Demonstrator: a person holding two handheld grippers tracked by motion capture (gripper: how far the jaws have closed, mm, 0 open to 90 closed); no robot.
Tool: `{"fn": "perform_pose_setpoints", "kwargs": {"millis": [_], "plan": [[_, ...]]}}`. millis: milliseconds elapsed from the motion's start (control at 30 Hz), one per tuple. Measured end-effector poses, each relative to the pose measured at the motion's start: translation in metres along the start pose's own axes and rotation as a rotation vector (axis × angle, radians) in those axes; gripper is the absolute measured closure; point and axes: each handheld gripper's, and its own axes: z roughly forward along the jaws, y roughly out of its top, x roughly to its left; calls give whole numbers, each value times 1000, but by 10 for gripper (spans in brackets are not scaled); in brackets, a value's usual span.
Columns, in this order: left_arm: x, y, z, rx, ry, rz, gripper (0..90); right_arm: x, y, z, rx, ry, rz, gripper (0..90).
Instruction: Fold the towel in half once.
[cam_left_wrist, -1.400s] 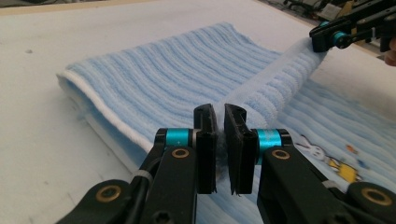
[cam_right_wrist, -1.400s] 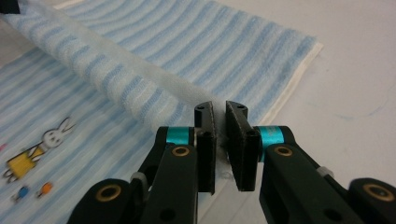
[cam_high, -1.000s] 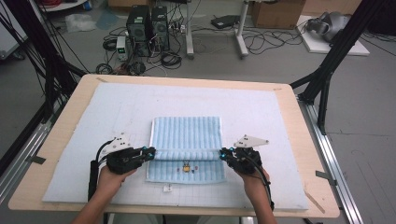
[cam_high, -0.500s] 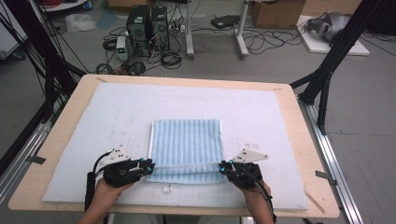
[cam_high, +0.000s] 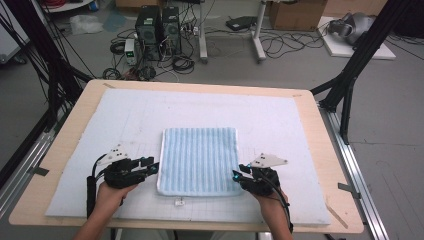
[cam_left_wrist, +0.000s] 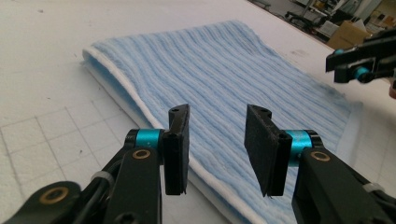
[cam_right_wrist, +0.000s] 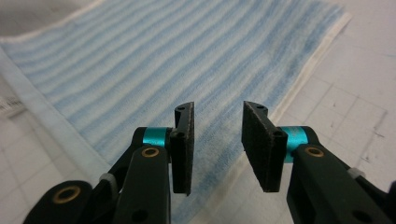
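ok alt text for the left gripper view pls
A blue striped towel lies folded flat on a white gridded mat. The left gripper has just been opening; its black jaws stand apart above the towel's near edge, nothing between them.

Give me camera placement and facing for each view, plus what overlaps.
High view: fixed above the near table edge, looking forward and down at the blue towel on the white mat; both forearms, left tool and right tool show.
Left gripper view: rides the left tool, looking across the towel; its open jaws show, the right tool beyond.
Right gripper view: rides the right tool, looking along the towel; its open jaws show.
Shared: the towel, in all three.
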Motion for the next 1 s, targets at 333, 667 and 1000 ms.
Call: {"fn": "perform_pose_setpoints", "kwargs": {"millis": [333, 667, 1000], "plan": [[12, 10, 19, 25, 39, -10, 588, 9, 0, 19, 136, 3, -112, 639], [33, 34, 45, 46, 94, -6, 592, -10, 25, 30, 44, 7, -77, 617], [54, 45, 88, 131, 123, 4, 732, -33, 34, 44, 11, -2, -19, 607]]}}
